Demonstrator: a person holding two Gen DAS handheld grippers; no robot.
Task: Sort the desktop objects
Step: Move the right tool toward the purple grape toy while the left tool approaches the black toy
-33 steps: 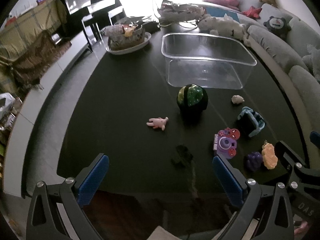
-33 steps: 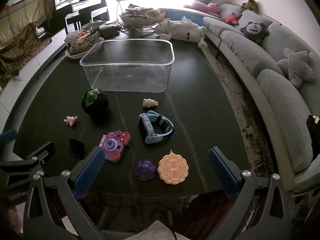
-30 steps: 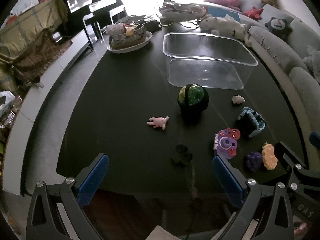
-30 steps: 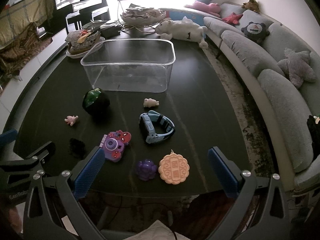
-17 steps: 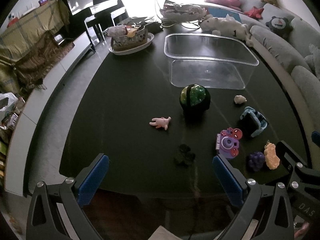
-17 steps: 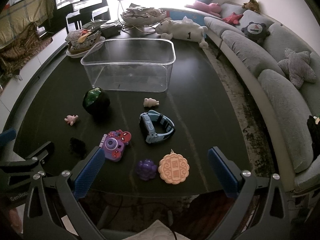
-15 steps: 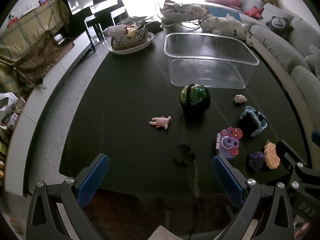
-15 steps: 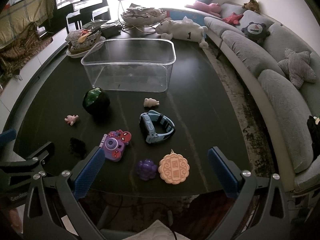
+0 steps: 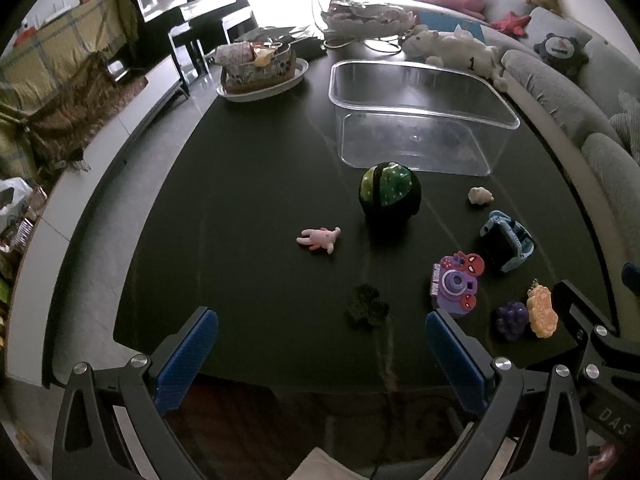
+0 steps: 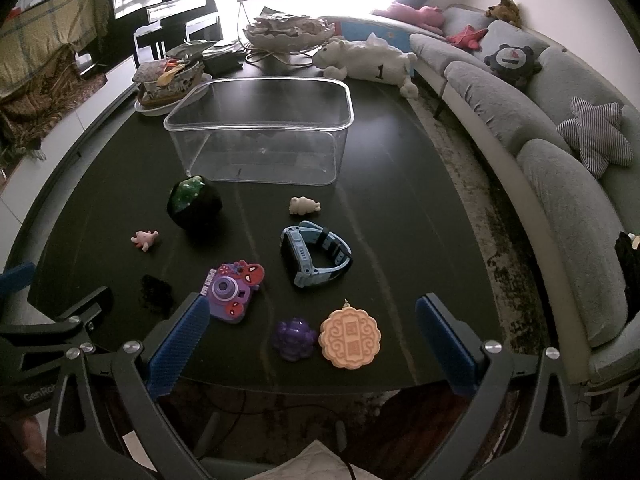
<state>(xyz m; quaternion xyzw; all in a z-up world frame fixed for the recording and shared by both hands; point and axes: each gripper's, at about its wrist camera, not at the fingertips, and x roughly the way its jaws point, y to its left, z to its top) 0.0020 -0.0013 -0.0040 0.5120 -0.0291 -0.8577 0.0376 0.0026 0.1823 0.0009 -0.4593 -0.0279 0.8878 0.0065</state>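
In front of me the clear bin (image 10: 260,128) stands upright and empty at the far side of the dark surface (image 10: 400,200). Near its front wall sit the green-and-black ball (image 10: 194,202) and a cream figurine (image 10: 304,205). Closer lie a pink figurine (image 10: 145,239), the blue watch (image 10: 316,254) on its side, a purple toy camera (image 10: 234,291), a dark clump (image 10: 156,294), purple grapes (image 10: 294,338) touching the orange mooncake charm (image 10: 351,337).
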